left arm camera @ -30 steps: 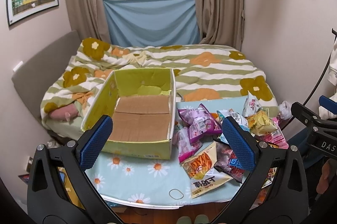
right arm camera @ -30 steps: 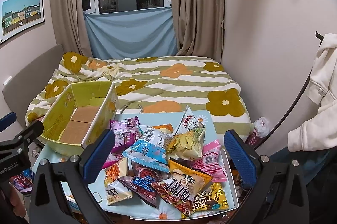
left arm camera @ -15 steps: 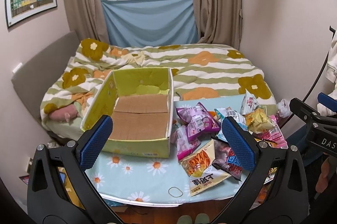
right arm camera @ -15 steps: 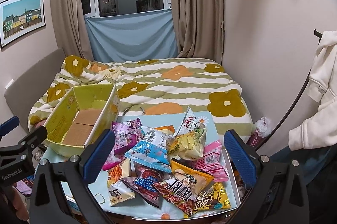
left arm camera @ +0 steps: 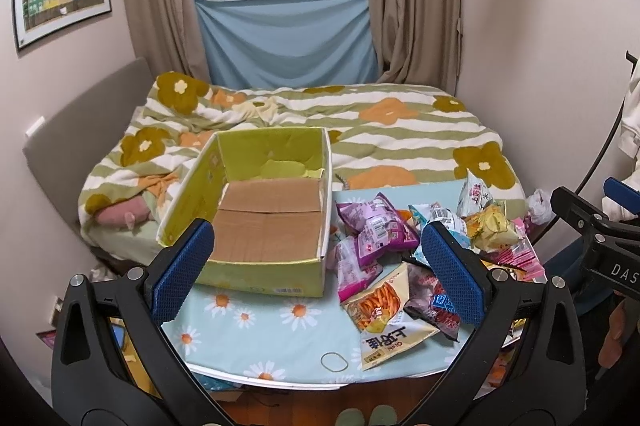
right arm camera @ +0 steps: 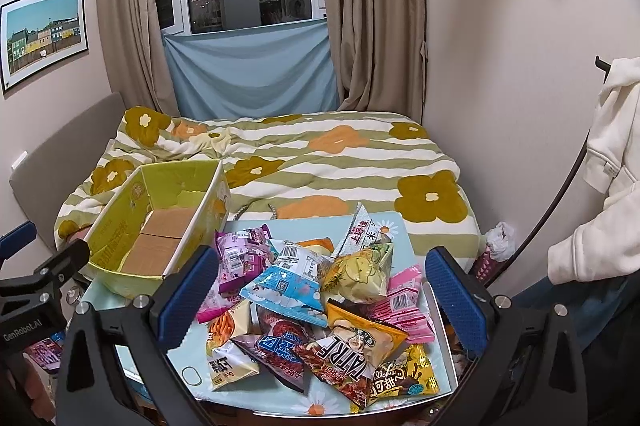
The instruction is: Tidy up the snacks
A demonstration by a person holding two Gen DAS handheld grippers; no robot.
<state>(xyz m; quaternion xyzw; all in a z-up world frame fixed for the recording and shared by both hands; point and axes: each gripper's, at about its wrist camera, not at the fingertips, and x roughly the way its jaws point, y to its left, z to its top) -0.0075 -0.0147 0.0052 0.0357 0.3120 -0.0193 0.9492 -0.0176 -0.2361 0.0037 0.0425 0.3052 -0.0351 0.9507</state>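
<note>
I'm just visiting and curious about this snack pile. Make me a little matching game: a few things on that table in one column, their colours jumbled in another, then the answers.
Things:
1. cardboard box
2. TATRE chip bag
3. top packet beside the box
4. barcode packet on top of the pile

Colours:
A. light blue
B. purple
C. yellow-green
D. orange

Pairs: 1-C, 2-D, 3-B, 4-A
</note>
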